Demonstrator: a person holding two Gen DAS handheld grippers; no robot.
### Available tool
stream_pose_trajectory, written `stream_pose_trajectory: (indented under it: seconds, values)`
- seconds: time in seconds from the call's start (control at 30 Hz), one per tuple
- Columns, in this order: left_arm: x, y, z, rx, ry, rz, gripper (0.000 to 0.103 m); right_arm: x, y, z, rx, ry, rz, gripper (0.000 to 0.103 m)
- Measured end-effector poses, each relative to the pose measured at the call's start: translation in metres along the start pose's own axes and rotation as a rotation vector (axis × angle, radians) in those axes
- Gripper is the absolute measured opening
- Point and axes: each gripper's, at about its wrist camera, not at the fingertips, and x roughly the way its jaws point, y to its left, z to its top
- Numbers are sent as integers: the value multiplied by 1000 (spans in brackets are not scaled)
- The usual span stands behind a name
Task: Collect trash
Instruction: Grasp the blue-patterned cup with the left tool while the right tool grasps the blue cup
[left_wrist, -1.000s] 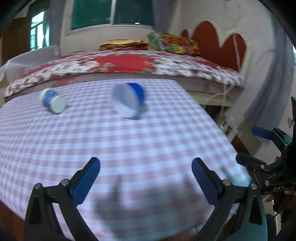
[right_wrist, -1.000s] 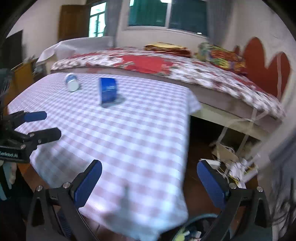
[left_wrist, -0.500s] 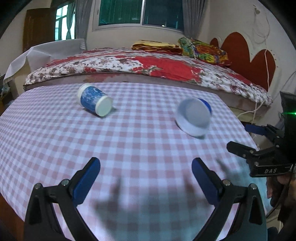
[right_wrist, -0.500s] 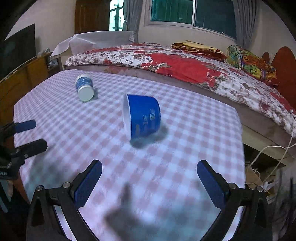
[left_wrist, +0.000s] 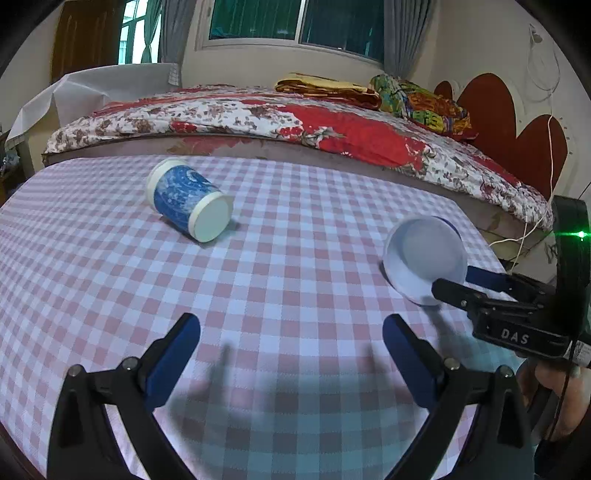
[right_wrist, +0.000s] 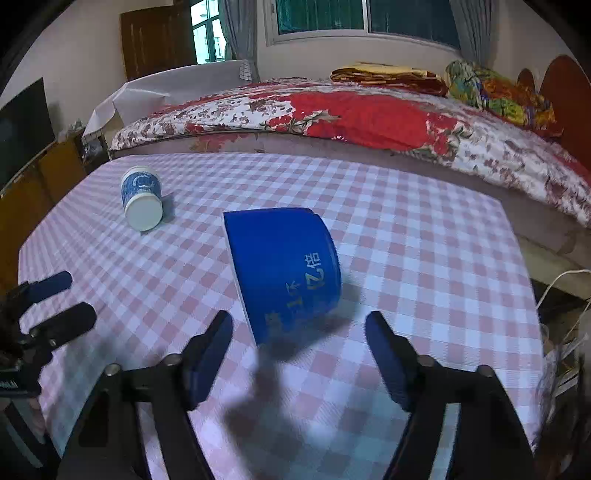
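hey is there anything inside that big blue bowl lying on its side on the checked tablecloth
The left wrist view looks into the blue bowl: its white inside looks empty. The right gripper covers the lowest part of the opening, so that part cannot be checked.

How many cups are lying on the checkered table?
2: a patterned blue-and-white cup tipped over at the far left, and a wide blue cup on its side just ahead of the right gripper.

Bare checked cloth (left_wrist: 295, 295) between the two tipped cups (left_wrist: 188, 206) (right_wrist: 284, 273); bed (right_wrist: 369, 122) along the far edge
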Motion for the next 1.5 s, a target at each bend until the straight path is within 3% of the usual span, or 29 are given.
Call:
stream_pose_trajectory:
  seconds: [0.03, 0.1, 0.27, 0.67, 0.97, 1.1, 1.3, 1.43, 1.5]
  values:
    - [1, -1, 2, 1, -1, 0, 100, 2, -1, 0, 6, 4, 3, 56]
    - [1, -1, 4, 4, -7, 2, 100, 6, -4, 1, 21, 19, 0, 30]
    - [8, 4, 14, -13, -19, 27, 98, 12, -12, 2, 63, 22, 5, 6]
    - [59, 38, 59, -73, 1, 136, 91, 50, 7, 56, 33, 11, -9, 5]
    - [96, 68, 89, -126, 26, 155, 89, 84, 24, 83, 23, 37, -1, 5]
    - [100, 86, 86, -163, 59, 125, 70, 87, 24, 80, 25, 40, 7, 5]
    - [78, 104, 72, -194, 50, 78, 65, 79, 19, 73, 42, 38, 14, 5]
    - [76, 102, 74, -160, 37, 132, 66, 76, 22, 68, 48, 32, 20, 5]
    - [79, 102, 78, -157, 46, 163, 81, 77, 24, 69, 43, 31, 16, 5]
